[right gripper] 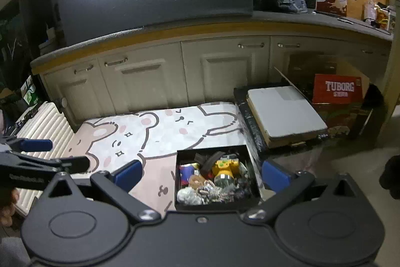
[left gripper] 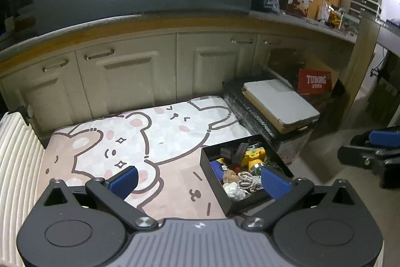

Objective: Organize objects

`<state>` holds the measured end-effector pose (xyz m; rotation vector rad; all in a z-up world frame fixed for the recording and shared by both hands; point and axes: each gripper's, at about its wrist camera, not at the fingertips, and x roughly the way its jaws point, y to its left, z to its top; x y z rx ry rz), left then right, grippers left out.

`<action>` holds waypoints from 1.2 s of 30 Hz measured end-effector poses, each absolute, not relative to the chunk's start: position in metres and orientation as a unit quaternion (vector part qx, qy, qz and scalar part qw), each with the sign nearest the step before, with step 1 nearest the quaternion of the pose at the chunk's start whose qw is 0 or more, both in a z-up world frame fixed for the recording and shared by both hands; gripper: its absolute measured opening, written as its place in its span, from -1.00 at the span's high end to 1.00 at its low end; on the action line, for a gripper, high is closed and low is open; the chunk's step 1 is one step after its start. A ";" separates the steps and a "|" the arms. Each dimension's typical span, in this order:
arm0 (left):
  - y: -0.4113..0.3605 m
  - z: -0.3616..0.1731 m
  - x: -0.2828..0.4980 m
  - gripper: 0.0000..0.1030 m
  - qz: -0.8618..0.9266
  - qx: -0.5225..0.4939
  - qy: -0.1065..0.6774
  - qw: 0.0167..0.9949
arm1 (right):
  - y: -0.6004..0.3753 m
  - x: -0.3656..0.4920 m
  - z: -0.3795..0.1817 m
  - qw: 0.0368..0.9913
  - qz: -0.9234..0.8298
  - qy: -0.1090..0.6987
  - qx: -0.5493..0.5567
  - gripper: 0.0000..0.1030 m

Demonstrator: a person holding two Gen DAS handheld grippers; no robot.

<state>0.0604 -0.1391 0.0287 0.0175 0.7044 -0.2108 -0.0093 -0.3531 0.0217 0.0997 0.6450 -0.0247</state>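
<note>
A black open box (left gripper: 207, 162) (right gripper: 178, 182) full of small items sits on the right part of a cartoon-bear mat (left gripper: 140, 137) (right gripper: 155, 134). Inside it lie a yellow toy (left gripper: 253, 157) (right gripper: 226, 165), a twisted cord (left gripper: 248, 180), a white wad (left gripper: 232, 189) (right gripper: 187, 194) and a blue item (left gripper: 218, 167) (right gripper: 186, 173). My left gripper (left gripper: 200, 179) is open and empty, above the mat left of the box; it also shows in the right wrist view (right gripper: 45, 154). My right gripper (right gripper: 201, 173) is open and empty, straddling the box from above; it also shows in the left wrist view (left gripper: 370, 149).
Cream cabinets (left gripper: 140, 74) (right gripper: 150, 81) under a grey counter stand behind the mat. A flat grey-white box (left gripper: 280, 104) (right gripper: 285, 111) lies on a black block right of the mat, with a red Tuborg carton (left gripper: 316, 84) (right gripper: 337, 89) behind. A white ribbed panel (left gripper: 17, 154) (right gripper: 47, 126) lies left.
</note>
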 end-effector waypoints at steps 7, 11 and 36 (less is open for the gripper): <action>-0.126 0.027 0.031 -1.00 -0.110 -0.008 0.345 0.932 | -0.338 -0.037 0.014 0.946 -0.032 0.319 0.047 -1.00; -0.123 0.019 0.021 -1.00 -0.096 0.003 0.354 0.930 | -0.327 -0.046 0.007 0.944 -0.053 0.323 0.036 -1.00; -0.121 -0.008 0.017 -1.00 -0.075 0.020 0.388 0.918 | -0.329 -0.056 -0.023 0.930 -0.105 0.351 0.037 -1.00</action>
